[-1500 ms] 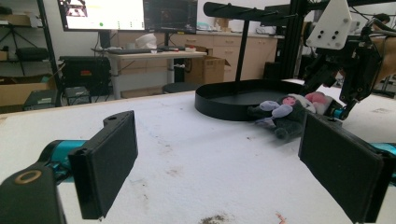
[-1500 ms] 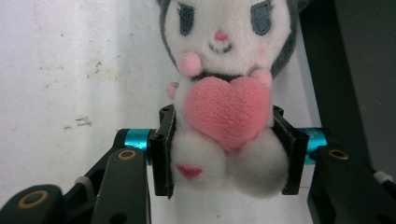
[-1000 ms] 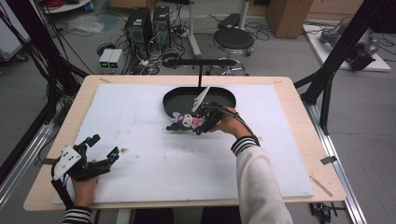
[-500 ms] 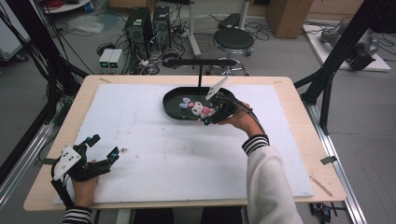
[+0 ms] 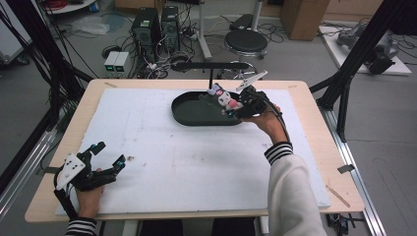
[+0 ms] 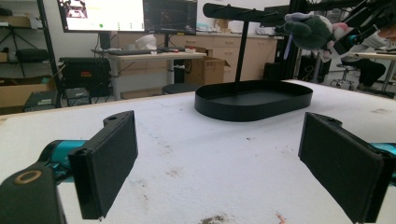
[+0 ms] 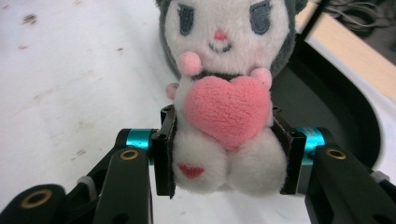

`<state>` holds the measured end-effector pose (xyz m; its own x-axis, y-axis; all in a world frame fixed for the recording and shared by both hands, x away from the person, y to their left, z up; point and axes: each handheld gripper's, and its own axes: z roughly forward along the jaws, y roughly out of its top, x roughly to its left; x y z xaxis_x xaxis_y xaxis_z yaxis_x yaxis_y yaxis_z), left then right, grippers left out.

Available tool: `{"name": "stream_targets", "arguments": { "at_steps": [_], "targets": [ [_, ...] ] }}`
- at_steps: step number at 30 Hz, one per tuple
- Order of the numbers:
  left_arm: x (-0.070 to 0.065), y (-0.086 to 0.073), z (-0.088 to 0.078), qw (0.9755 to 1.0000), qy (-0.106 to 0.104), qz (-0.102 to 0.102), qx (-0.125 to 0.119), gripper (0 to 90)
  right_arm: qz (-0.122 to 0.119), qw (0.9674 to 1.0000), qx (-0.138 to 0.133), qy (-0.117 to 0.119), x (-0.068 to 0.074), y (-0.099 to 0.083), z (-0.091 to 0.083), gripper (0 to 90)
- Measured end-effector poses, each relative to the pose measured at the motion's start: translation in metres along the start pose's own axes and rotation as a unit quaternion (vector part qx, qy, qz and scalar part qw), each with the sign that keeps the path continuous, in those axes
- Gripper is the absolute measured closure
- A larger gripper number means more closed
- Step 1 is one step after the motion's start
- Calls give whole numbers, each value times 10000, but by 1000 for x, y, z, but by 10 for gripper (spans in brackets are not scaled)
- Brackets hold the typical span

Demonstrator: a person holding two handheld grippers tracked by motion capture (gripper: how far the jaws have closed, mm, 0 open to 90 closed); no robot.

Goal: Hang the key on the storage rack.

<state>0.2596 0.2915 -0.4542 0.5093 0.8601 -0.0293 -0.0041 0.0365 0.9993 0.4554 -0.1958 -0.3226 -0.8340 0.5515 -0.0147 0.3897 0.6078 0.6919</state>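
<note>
While the right gripper clamps the plush toy above the black tray, a stand rises just behind; the left gripper, jaws apart, rests well away near the table's front edge.

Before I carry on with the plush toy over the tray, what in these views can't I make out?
- Plush toy: right gripper view, ears cut off by the top edge; sides covered by the right gripper pads.
- Plush toy, high view: too small to show the grip.
- Black tray: left gripper view, floor hidden behind its near wall.
- Stand's bar: right end hidden behind the toy.
</note>
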Motion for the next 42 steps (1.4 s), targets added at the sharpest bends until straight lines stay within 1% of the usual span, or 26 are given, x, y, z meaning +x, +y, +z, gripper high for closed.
{"name": "stream_targets", "arguments": {
  "at_steps": [2, 3, 4, 5, 6, 7, 8, 10, 11, 12, 13, 15, 18, 19, 22, 24, 25, 27, 29, 31, 34, 36, 38, 40, 41, 42],
  "targets": [
    [0, 0, 0, 10000, 0, -1, 1, 122, 98, 9998, -68, -135, -2, -2, -4, 527],
    [0, 0, 0, 10000, 0, 2, 1, 122, 231, 9994, -166, -210, -5, -3, -8, 527],
    [0, 0, 0, 10000, -2, -1, 1, 122, 231, 9994, -166, -210, -5, -3, -8, 527],
    [0, 0, 0, 10000, -1, 3, 4, 122, 297, 9987, -246, -328, -7, -4, -12, 527],
    [0, 0, 0, 10000, 1, 2, 2, 122, 297, 9987, -246, -328, -7, -4, -12, 527],
    [0, 0, 0, 10000, -2, 0, 1, 122, 364, 9983, -291, -355, -8, -5, -15, 527],
    [0, 0, 0, 10000, 0, 6, 2, 122, 467, 9972, -362, -463, -10, -6, -19, 527],
    [0, 0, 0, 10000, -5, 1, 2, 122, 522, 9967, -415, -473, -12, -7, -21, 527],
    [0, 0, 0, 10000, -2, 11, 2, 122, 617, 9958, -466, -482, -13, -8, -23, 527],
    [0, 0, 0, 10000, -4, 2, 2, 122, 716, 9945, -506, -567, -13, -8, -25, 527],
    [0, 0, 0, 10000, -5, 3, 1, 122, 733, 9941, -529, -603, -15, -9, -27, 527],
    [0, 0, 0, 10000, -4, 11, 5, 122, 863, 9917, -589, -749, -16, -11, -32, 527],
    [0, 0, 0, 10000, -3, 12, 4, 122, 943, 9896, -659, -865, -18, -12, -36, 527],
    [0, 0, 0, 10000, -3, 17, 5, 122, 943, 9896, -659, -865, -18, -12, -36, 527],
    [0, 0, 0, 10000, -4, 16, 6, 122, 1013, 9879, -700, -941, -20, -14, -39, 527],
    [0, 0, 0, 10000, -4, 15, 5, 122, 1079, 9861, -712, -1042, -21, -15, -41, 527],
    [0, 0, 0, 10000, -3, 17, 5, 122, 1079, 9861, -712, -1042, -21, -15, -41, 527],
    [0, 0, 0, 10000, -3, 16, 4, 122, 1084, 9847, -763, -1129, -21, -15, -43, 527],
    [0, 0, 0, 10000, -3, 15, 3, 122, 1162, 9822, -815, -1235, -23, -16, -44, 527],
    [0, 0, 0, 10000, -4, 16, 3, 122, 1179, 9818, -837, -1234, -23, -16, -44, 527],
    [0, 0, 0, 10000, -1, 10, -1, 122, 1215, 9796, -882, -1333, -24, -16, -44, 527],
    [0, 0, 0, 10000, -1, 10, 0, 122, 1223, 9791, -878, -1367, -24, -16, -45, 527],
    [0, 0, 0, 10000, -1, 4, -3, 122, 1302, 9771, -892, -1430, -25, -17, -45, 527],
    [0, 0, 0, 10000, 0, 9, 0, 122, 1307, 9765, -915, -1446, -26, -17, -45, 527],
    [0, 0, 0, 10000, -1, 12, 1, 122, 1295, 9753, -959, -1511, -26, -17, -45, 527],
    [0, 0, 0, 10000, 0, 12, 2, 122, 1300, 9749, -962, -1530, -26, -16, -45, 527]
  ]
}}
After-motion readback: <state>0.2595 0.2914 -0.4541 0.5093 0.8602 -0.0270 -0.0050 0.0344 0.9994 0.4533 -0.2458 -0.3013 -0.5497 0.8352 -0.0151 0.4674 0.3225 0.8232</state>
